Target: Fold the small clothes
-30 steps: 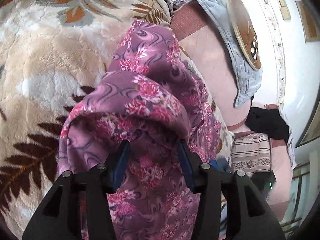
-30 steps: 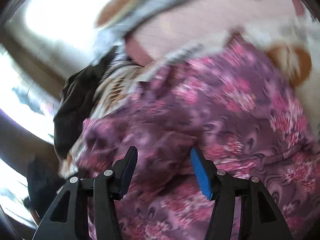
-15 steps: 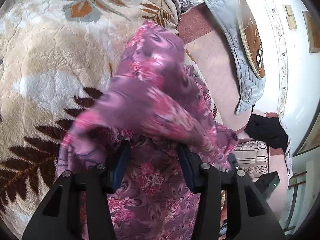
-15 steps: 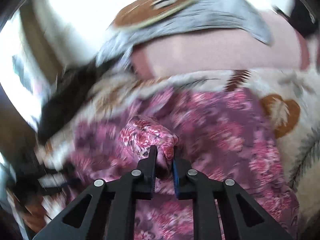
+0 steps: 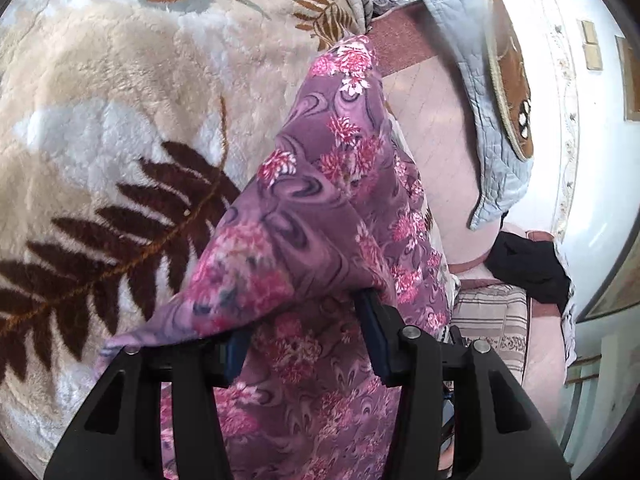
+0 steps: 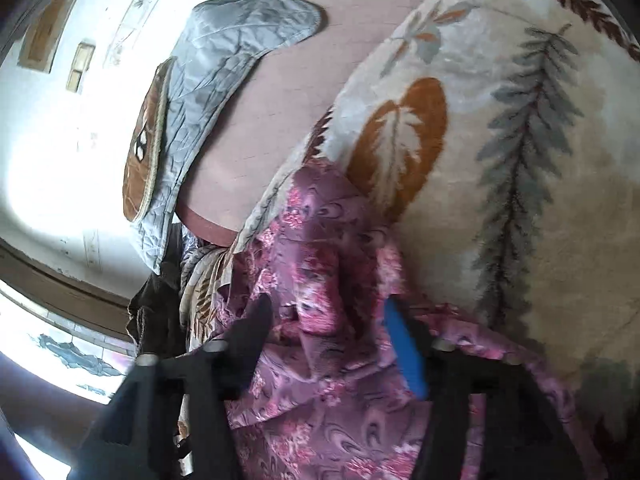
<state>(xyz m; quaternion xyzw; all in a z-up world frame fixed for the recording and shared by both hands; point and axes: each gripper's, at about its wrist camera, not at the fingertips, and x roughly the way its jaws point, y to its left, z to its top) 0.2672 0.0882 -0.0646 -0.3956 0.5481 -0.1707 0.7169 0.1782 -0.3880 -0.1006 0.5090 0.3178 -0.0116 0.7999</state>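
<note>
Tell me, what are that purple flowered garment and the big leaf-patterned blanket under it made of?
The purple flowered garment looks like thin, smooth woven cloth, perhaps cotton or rayon: it drapes in soft folds with a matte printed face. The leaf-patterned blanket looks like thick plush fleece, likely synthetic: its pile is fuzzy and tufted.

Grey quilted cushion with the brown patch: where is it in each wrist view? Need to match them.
Left wrist: grey quilted cushion at upper right, against the white wall.
Right wrist: same cushion at upper left, brown patch on its left edge.
Shared landmark: the purple floral garment, centre in both, on the leaf-print blanket.
</note>
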